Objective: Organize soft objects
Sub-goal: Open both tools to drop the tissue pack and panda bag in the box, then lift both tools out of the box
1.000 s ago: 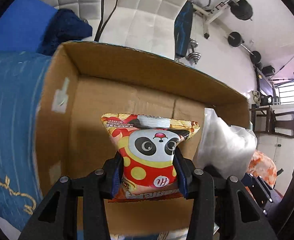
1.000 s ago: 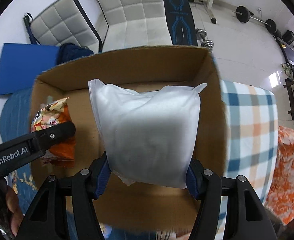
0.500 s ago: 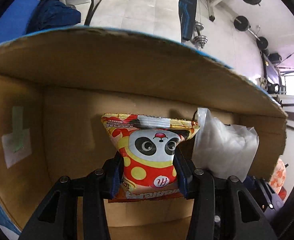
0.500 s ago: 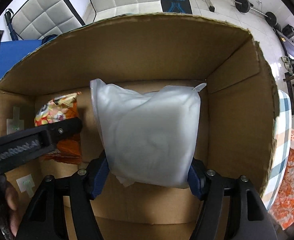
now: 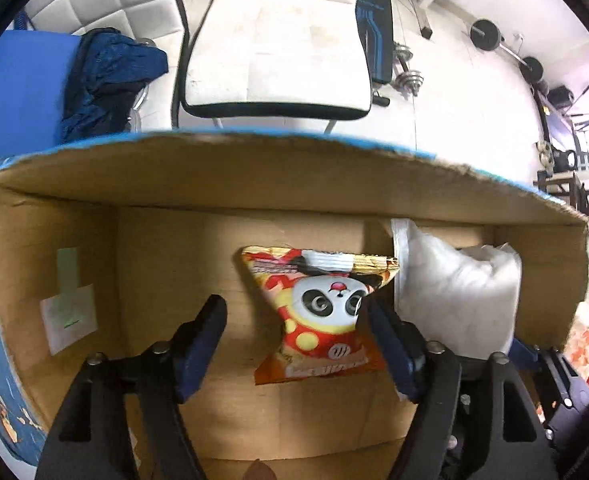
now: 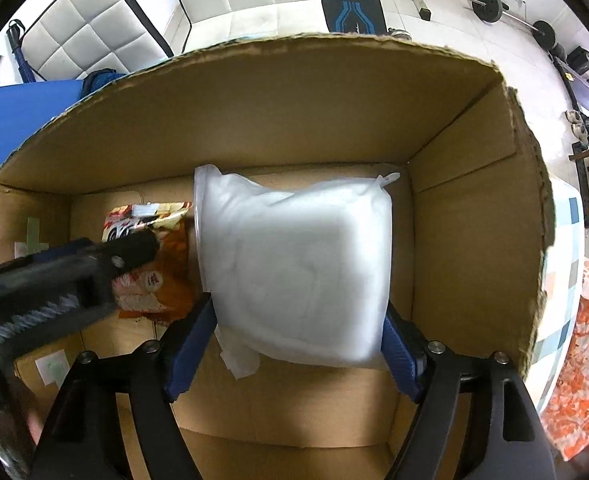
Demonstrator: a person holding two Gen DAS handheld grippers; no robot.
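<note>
Cardboard box, qty 1: open-topped, rough torn rim, blue outer print at far edge; far wall, L wall and R wall in view. Inside box: snack packet w/ panda print, qty 1, approx. centre of floor, sealed top edge toward far wall, bottom edge toward camera. Left gripper: jaws spread wide, released; R blue pad at or just beside packet's edge, L pad well apart from it w/ bare cardboard between. White soft bag, qty 1, clear plastic wrap w/ white filling: pinched between both blue pads of right gripper, clenched on bag's lower sides; whether bag touches box floor cannot tell. Bag just R of packet, edges near or touching; also seen at R in left wrist view. Packet in right wrist view partly hidden behind left gripper's black finger. Open room: wide bare floor strip L of packet up to L wall; narrow strip between bag and R wall; gap between bag top and far wall. Paper labels w/ green tape on L wall, qty 2 counted in right wrist view, 1 in left. Beyond box: white quilted chair, 2 seen from right wrist; blue cloth heap, 1; barbells and weight plates, several; orange-print fabric and checked cloth at R, 1 each.
</note>
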